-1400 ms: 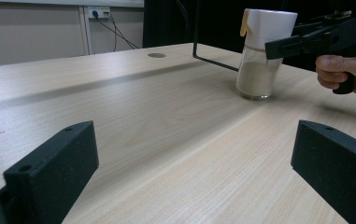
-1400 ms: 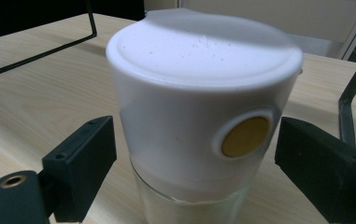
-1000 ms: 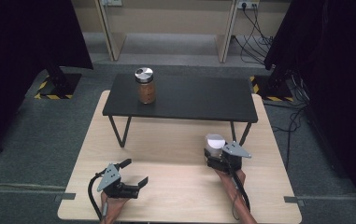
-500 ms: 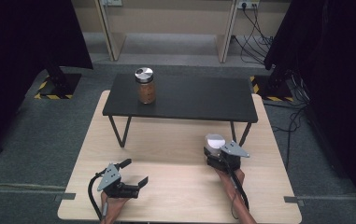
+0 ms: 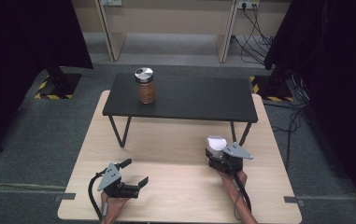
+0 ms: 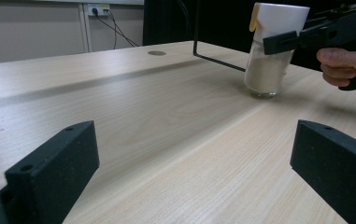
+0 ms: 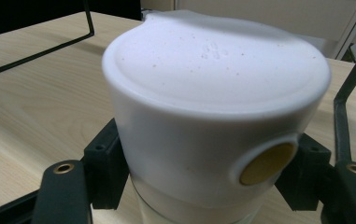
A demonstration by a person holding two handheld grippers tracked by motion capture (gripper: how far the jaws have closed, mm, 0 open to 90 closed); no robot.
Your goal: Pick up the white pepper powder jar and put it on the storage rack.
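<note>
A: The right gripper has just been closing, and its jaws now press on the white-capped jar from both sides, low on the cap where it meets the glass. The jar stands upright on the wooden table, near the right front leg of the black shelf.

B: And the other one?

A: The left gripper rests near the table's front edge with its jaws wide apart and nothing between them, well apart from the jar. In the left gripper view the jar stands on the wood with the right gripper's jaw across its cap.

B: What could go wrong from here?

A: The cap, most likely. In the right gripper view the cap is smooth and rounded, and the pads sit at its lower edge. If the lift is quick or tilted, the jar may slide down through the grip or swing. If the cap is loose, the glass part with the pale powder could drop off.

B: Anything nearby to hit?

A: The shelf leg is just behind the jar. A move straight back or up could knock the jar against the leg or the shelf edge. The brown jar on the shelf is far off to the left and at little risk.
</note>
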